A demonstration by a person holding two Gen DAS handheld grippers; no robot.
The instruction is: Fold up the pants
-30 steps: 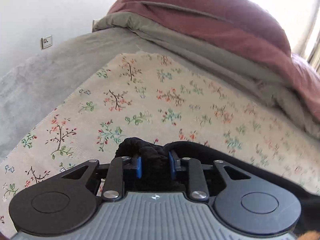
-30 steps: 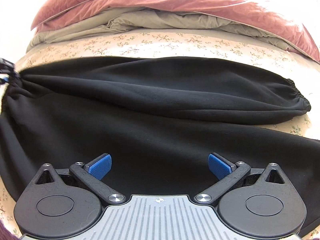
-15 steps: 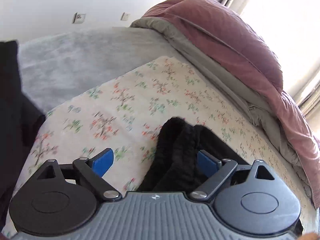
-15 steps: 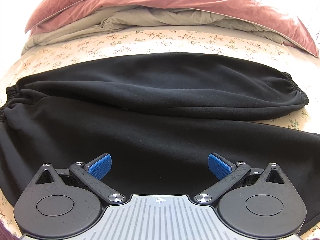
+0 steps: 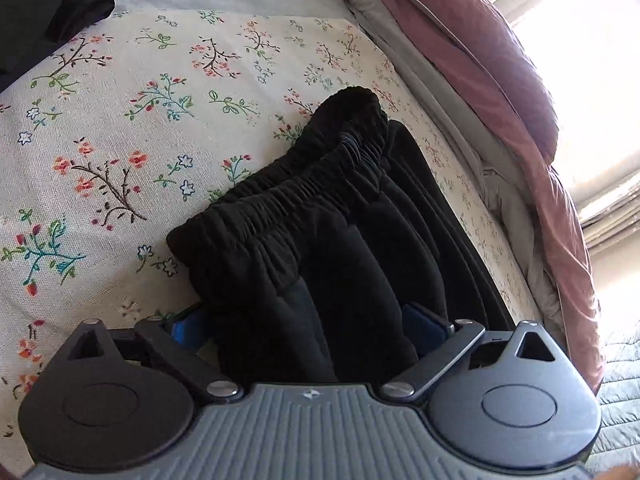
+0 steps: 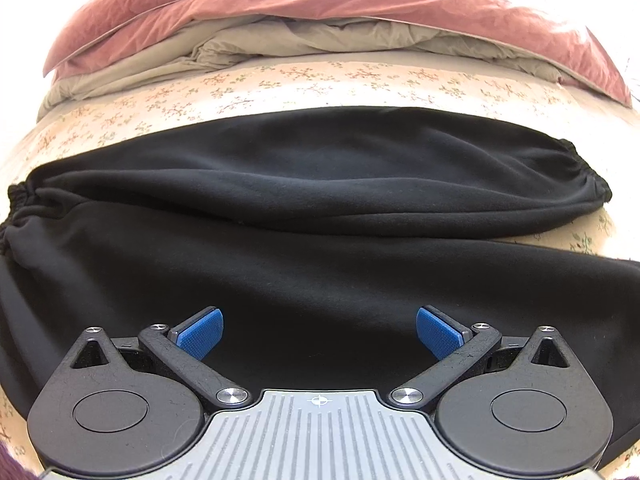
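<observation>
Black pants point(image 6: 304, 216) lie spread across a floral sheet point(image 5: 120, 128) on a bed, folded lengthwise with one leg over the other.

A pink duvet point(image 6: 280, 4) is heaped at the far edge. The gathered waistband point(image 5: 304, 184) sits bunched before the left gripper point(image 5: 308, 328), whose blue pads stand wide apart around loose cloth. The right gripper point(image 6: 318, 332) hovers over the pants, likewise spread, holding nothing.
</observation>
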